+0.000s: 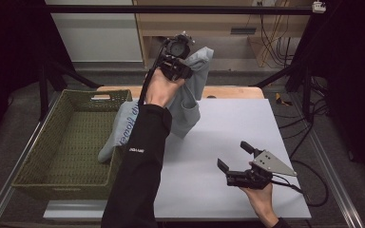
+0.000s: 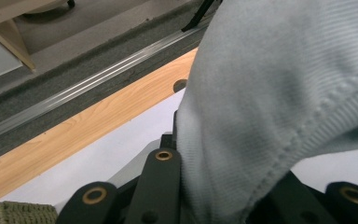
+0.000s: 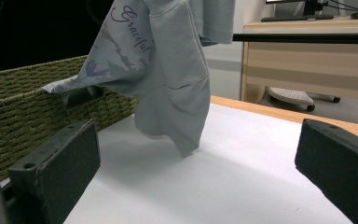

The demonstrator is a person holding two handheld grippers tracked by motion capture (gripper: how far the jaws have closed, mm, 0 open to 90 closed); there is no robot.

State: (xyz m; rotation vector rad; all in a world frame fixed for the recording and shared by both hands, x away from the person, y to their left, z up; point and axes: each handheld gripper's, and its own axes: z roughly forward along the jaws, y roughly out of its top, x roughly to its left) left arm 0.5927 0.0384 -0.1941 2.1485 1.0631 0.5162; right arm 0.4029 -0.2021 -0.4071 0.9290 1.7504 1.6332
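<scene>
— Shirt (image 1: 190, 102) first: where is it hanging?

— High over the far left part of the table (image 1: 247, 137), pinched at its top by the left gripper (image 1: 177, 66). In the left gripper view the grey cloth is clamped between the jaws. From there it droops down and leftward, its printed end draped over the near rim of the green basket (image 1: 62, 152).

— And the other one?

— The right gripper (image 1: 240, 164) rests low at the near right of the table, jaws spread wide, nothing in them.

— So which way does the cloth lie from it?

— Ahead and to its left, well apart. In the right gripper view the lowest corner of the shirt hangs just above the tabletop, straight between the jaws' line of sight.

— Likely next move?

— My guess is the right gripper reaches forward for that loose lower corner, since the shirt's long axis runs top to bottom.
</scene>
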